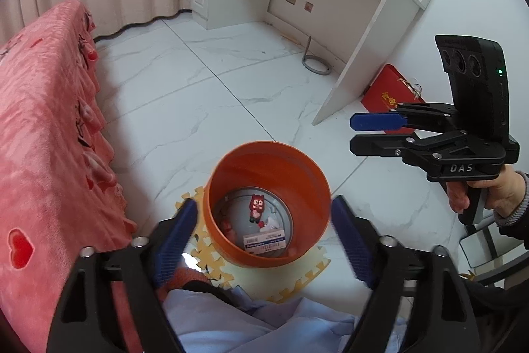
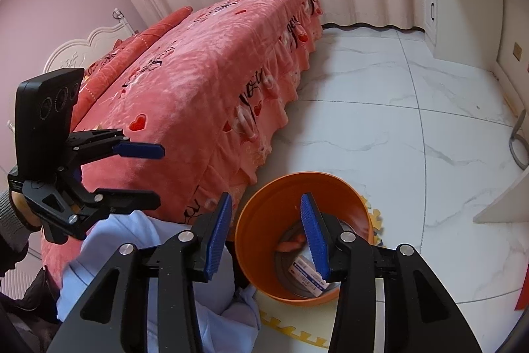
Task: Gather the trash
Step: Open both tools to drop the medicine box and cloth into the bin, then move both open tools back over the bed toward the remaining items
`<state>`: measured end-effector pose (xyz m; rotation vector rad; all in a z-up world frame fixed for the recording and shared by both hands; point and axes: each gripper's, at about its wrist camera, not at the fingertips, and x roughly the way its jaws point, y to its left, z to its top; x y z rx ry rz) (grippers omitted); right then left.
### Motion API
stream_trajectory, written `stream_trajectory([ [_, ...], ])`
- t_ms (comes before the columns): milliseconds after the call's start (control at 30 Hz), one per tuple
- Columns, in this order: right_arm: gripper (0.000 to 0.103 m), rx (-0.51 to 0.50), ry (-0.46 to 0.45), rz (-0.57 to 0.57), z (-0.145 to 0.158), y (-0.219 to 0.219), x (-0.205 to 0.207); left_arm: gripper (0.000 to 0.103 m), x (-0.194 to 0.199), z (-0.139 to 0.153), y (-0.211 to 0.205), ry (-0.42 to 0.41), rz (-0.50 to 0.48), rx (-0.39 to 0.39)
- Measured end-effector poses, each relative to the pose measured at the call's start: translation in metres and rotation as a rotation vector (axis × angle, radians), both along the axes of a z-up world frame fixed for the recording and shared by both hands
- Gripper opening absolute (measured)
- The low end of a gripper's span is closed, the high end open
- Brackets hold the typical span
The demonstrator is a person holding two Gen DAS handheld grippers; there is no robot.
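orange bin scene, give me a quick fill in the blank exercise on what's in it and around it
1. The orange bin stands on a yellow foam ____.
2. Inside the bin, beside the small white box, lies a small ____ figurine.
3. Left of the bin in the left wrist view stands a bed with a ____ cover.
4. Both the left gripper and the right gripper hold ____.

Missing words: mat; red; pink; nothing

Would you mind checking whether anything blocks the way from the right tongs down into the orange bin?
Nothing visible does. The orange bin stands uncovered on the floor, its mouth open just below the right tongs, which are open and empty. A small box and other scraps already lie at its bottom.
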<state>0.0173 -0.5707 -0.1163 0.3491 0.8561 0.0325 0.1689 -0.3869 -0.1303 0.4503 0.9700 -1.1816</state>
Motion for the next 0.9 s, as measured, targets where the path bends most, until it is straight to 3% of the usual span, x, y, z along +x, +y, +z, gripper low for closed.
stream_trajectory([
  [433, 0.074, -0.023, -0.032, 0.087, 0.030, 0.049, 0.000, 0.089, -0.006, 0.021, 0.041, -0.053, 0.083, 0.003],
  [533, 0.082, -0.033, -0.042, 0.102, 0.037, 0.061, -0.002, 0.094, -0.011, 0.029, 0.054, -0.073, 0.110, -0.001],
  [900, 0.094, -0.055, -0.073, 0.206, 0.057, 0.126, 0.009, 0.094, -0.029, 0.052, 0.116, -0.105, 0.223, -0.021],
])
